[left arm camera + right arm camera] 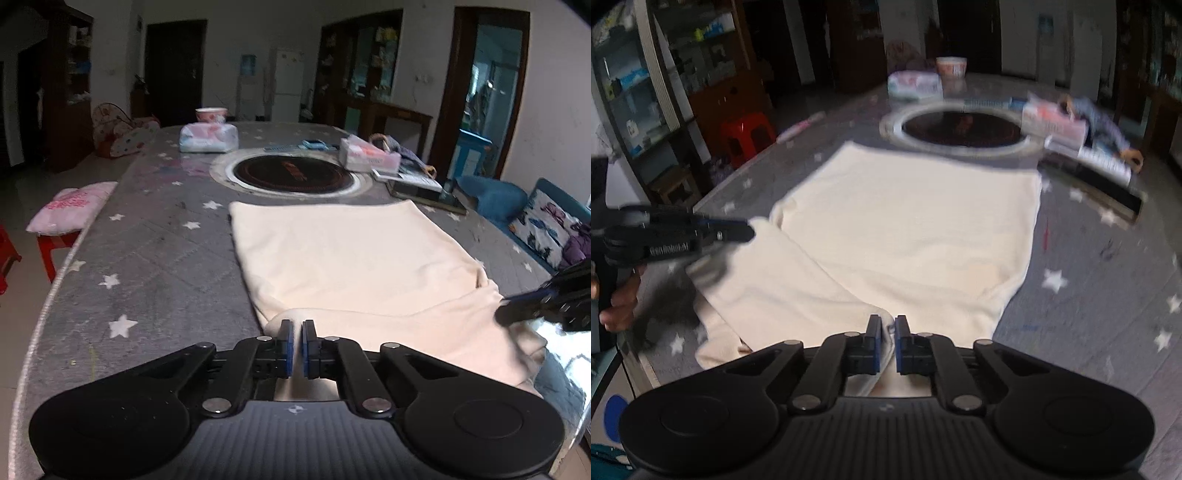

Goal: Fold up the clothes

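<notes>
1. Blue-padded left gripper [298, 345]: jaws nearly together, thin cream fabric edge pinched between them at the near-left hem.
2. Right gripper [888, 345]: same narrow gap, cloth fold caught between the pads at the near-right edge. In the left wrist view its tip bites the garment's right side.
3. Cream garment [343, 254]: lies flat on the grey star-print tablecloth [147, 236], far edge just short of the round inset cooktop [288, 175]. Near part already doubled into a diagonal flap, slightly lifted between the two grips.
4. Step, judged: carrying a fold with both pinched edges. Fits either bringing the near edge forward or laying it back; can't tell which.
5. To do it well: hold both grips at equal height, keep the cloth taut between them, move in parallel, align edges before letting go.
6. Risk: thin pinch could slip; right wrist view is motion-blurred.
7. Clutter beyond: tissue pack [208, 137], pink bowl [210, 114], books [417, 184] near the far-right corner.
</notes>
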